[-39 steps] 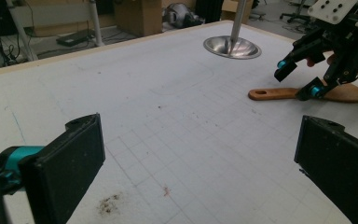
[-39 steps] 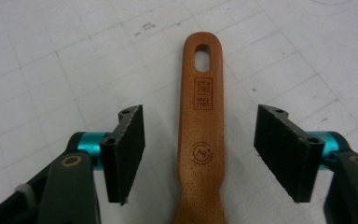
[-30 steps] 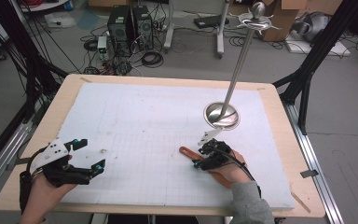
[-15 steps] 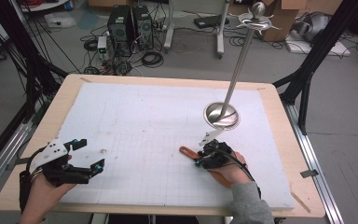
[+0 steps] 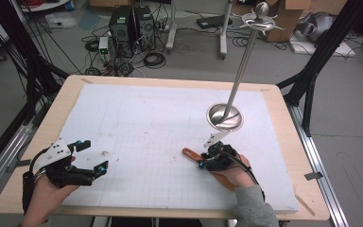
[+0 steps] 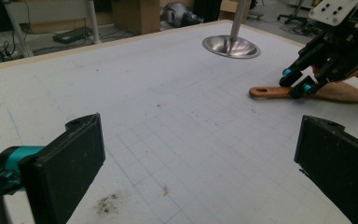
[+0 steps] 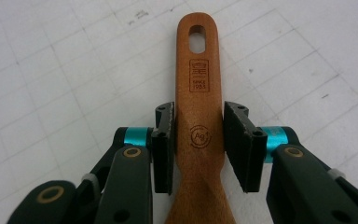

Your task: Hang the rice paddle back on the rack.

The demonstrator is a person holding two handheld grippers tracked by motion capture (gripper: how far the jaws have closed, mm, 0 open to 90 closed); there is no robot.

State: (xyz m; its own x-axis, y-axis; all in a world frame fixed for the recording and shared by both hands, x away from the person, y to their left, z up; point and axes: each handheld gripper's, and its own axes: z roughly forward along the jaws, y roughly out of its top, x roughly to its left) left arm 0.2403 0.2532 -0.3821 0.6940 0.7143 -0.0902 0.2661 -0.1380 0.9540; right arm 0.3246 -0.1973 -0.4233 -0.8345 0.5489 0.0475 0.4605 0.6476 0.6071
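Grasping is the step we judge to be in hand: the right gripper (image 7: 198,140) has its jaws against both sides of a wooden spatula (image 7: 198,116) lying flat near the right front of the white mat (image 5: 146,118). Next we would lift it level toward the steel stand (image 5: 224,117) (perhaps to hang it by the handle hole), while the left gripper (image 6: 200,158) rests released at the near left.

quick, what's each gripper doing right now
Left gripper: open, holding nothing.
Right gripper: jaws closed on the wooden spoon handle, spoon lying on the table.

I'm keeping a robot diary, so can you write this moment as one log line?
right tongs: shut on wooden spoon handle | spoon: flat on white mat | left tongs: open, holding nothing | steel stand: beyond spoon, untouched
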